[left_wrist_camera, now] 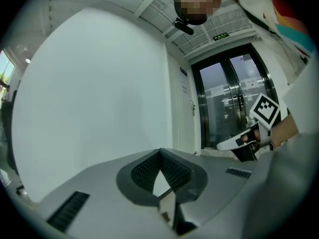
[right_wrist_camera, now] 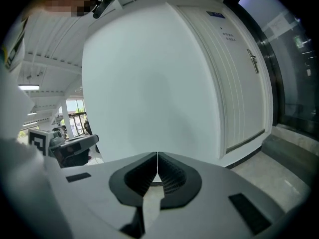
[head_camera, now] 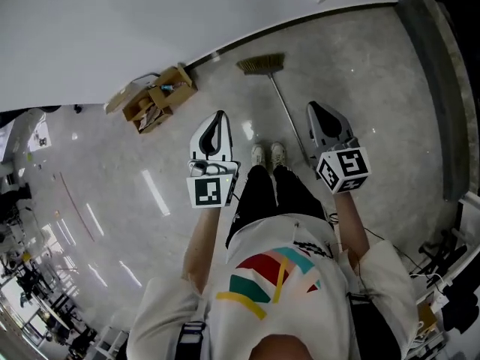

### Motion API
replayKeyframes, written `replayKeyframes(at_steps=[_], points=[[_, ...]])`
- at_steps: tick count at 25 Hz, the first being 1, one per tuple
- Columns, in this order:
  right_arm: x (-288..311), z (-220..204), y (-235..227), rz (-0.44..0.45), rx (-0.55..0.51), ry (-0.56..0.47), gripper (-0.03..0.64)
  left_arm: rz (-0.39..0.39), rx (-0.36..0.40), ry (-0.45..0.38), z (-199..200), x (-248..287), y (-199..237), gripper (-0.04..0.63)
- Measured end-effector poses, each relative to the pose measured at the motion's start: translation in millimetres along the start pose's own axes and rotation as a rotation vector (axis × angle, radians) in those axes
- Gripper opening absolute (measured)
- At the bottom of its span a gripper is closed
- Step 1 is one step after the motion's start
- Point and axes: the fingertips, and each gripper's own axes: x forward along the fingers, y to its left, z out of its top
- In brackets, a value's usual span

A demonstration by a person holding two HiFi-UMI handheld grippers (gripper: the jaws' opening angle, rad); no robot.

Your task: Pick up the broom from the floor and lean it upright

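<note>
A broom lies flat on the pale floor, its straw head close to the white wall and its thin handle running back toward the person's feet. In the head view my left gripper hovers left of the handle and my right gripper hovers just right of it, both well above the floor. The tips of both meet with nothing between them. The left gripper view shows only wall and glass doors past its shut jaws. The right gripper view faces the white wall and a door.
An open cardboard box with clutter sits by the wall, left of the broom. The person's shoes stand beside the handle's near end. A dark doorway threshold runs along the right. Cables and stands crowd the lower right.
</note>
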Motion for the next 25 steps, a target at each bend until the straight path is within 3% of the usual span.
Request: replayKeyframes(at_steps=[3, 7, 11, 13, 16, 18, 21, 22, 23, 25], points=[[25, -18, -32, -0.041, 0.02, 0.011, 0.014, -0.044, -0.033, 0.033, -34, 34, 4, 0.048], [45, -46, -69, -0.099, 0.05, 0.024, 0.014, -0.145, -0.008, 0.069, -76, 77, -1, 0.069], [74, -111, -100, -0.118, 0.068, 0.059, 0.014, -0.205, -0.018, 0.112, -151, 112, 3, 0.069], [93, -163, -125, -0.12, 0.08, 0.081, 0.014, -0.247, -0.007, 0.159, -219, 128, 4, 0.075], [134, -246, -176, -0.121, 0.085, 0.079, 0.014, -0.38, 0.069, 0.25, -347, 164, -1, 0.097], [160, -305, -205, -0.113, 0.084, 0.082, 0.014, -0.492, 0.129, 0.233, -421, 192, -11, 0.097], [186, -405, -237, -0.092, 0.073, 0.118, 0.014, -0.678, 0.299, 0.206, -524, 208, -30, 0.097], [193, -436, -249, -0.093, 0.07, 0.122, 0.014, -0.733, 0.314, 0.218, -558, 213, -35, 0.097], [201, -465, -262, -0.1, 0.067, 0.119, 0.014, -0.784, 0.3, 0.243, -594, 219, -41, 0.127], [220, -516, -289, -0.121, 0.062, 0.099, 0.014, -0.884, 0.274, 0.32, -667, 235, -51, 0.252]])
